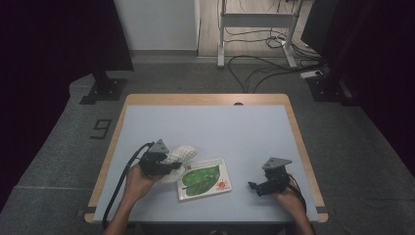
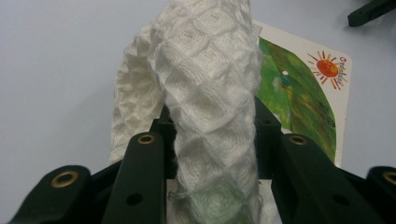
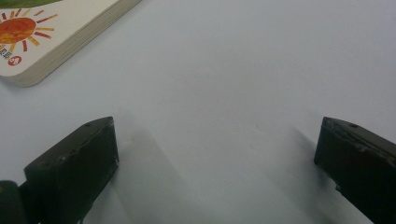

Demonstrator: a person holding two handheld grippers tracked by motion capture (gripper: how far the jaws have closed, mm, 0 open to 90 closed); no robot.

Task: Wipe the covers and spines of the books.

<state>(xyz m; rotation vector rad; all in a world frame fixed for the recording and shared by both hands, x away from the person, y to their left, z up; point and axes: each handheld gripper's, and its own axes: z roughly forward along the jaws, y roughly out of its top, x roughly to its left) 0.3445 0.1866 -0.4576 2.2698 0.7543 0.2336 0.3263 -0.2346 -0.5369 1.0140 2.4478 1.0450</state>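
Observation:
A white waffle-weave cloth [image 2: 210, 93] rises between the jaws of my left gripper [image 2: 212, 135], which is shut on it. In the high view the left gripper [image 1: 172, 164] holds the cloth [image 1: 182, 154] at the upper left corner of a board book [image 1: 204, 178] with a green leaf and an orange sun on its cover. The book [image 2: 303, 88] lies flat on the table behind the cloth. My right gripper [image 1: 254, 186] stands to the right of the book, jaws wide apart with bare table between them [image 3: 217, 163]. The book's sun corner [image 3: 42, 32] lies ahead and to the left of it.
The light blue table top [image 1: 210, 127] has a wooden rim. Its back half is bare. Beyond the table are a grey floor, cables and a desk frame [image 1: 254, 29].

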